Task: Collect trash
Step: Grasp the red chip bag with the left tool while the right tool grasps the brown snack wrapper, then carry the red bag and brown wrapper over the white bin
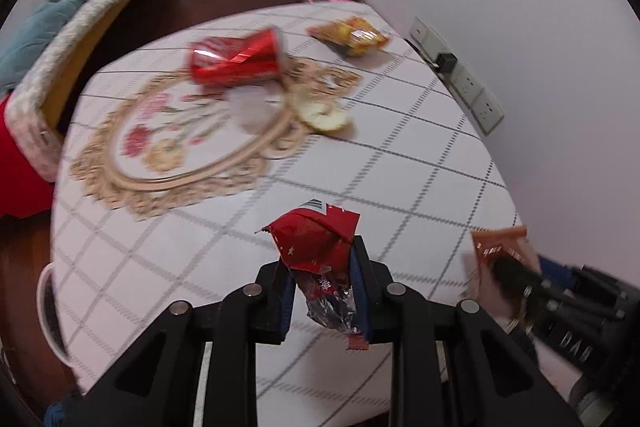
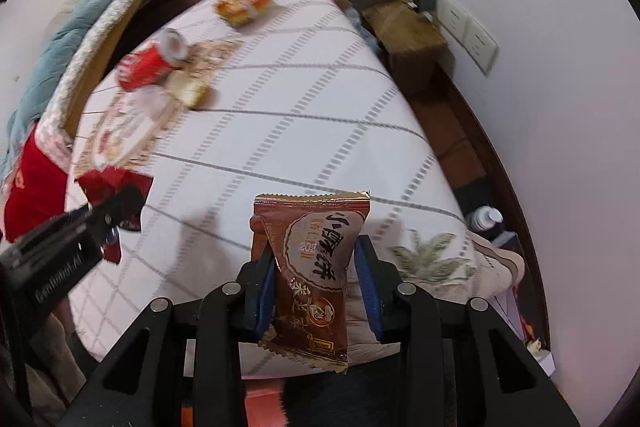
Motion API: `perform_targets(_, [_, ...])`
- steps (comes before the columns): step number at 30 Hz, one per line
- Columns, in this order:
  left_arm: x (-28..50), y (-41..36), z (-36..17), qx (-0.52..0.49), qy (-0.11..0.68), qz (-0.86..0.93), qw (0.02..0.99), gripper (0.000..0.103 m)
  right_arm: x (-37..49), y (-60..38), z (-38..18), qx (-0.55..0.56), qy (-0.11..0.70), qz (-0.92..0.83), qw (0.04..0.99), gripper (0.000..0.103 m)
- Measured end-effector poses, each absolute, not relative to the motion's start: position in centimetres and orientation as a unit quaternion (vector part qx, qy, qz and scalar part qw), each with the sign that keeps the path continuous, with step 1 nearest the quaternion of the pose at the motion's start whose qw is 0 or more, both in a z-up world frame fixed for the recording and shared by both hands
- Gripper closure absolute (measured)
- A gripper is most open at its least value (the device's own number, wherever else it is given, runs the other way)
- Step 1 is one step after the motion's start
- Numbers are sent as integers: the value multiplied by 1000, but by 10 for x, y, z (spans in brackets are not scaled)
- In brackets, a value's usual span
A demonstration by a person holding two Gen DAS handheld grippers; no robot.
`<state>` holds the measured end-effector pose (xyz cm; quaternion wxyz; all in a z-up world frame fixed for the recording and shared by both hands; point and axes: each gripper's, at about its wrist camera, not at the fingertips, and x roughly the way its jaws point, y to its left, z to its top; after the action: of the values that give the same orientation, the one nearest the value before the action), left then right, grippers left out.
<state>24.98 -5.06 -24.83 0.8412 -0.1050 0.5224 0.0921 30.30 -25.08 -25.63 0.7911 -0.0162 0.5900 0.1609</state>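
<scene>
Left gripper [image 1: 320,267] fingers clamp a red wrapper [image 1: 312,243]; right gripper [image 2: 316,267] fingers clamp a brown wrapper [image 2: 312,267].

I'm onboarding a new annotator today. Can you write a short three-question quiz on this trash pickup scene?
1. True or false: the left gripper holds a crumpled red foil wrapper.
2. What does the right gripper grip: A) a brown printed snack packet, B) a glass bottle, C) a spoon?
3. Fill in: the crushed red soda can lies on its ____ on the checked white tablecloth.

Key: 1 true; 2 A; 3 side.
</scene>
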Motion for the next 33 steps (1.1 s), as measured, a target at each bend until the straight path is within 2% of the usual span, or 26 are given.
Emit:
perform_targets(9, [163, 33, -194, -115, 476, 156, 858, 81, 267, -162, -200, -31, 552, 252, 794, 64])
perform_targets(19, [55, 159, -164, -150, 440, 268, 844, 81, 198, 6, -170, -75, 524, 381, 758, 64])
perform_targets(24, [4, 229, -180, -190, 430, 335, 816, 81, 158, 102, -186, -111, 529, 429, 724, 64])
perform_targets(33, [-69, 336, -258, -280, 444, 409, 747, 81, 89, 262, -267, -208, 560, 473, 648, 65])
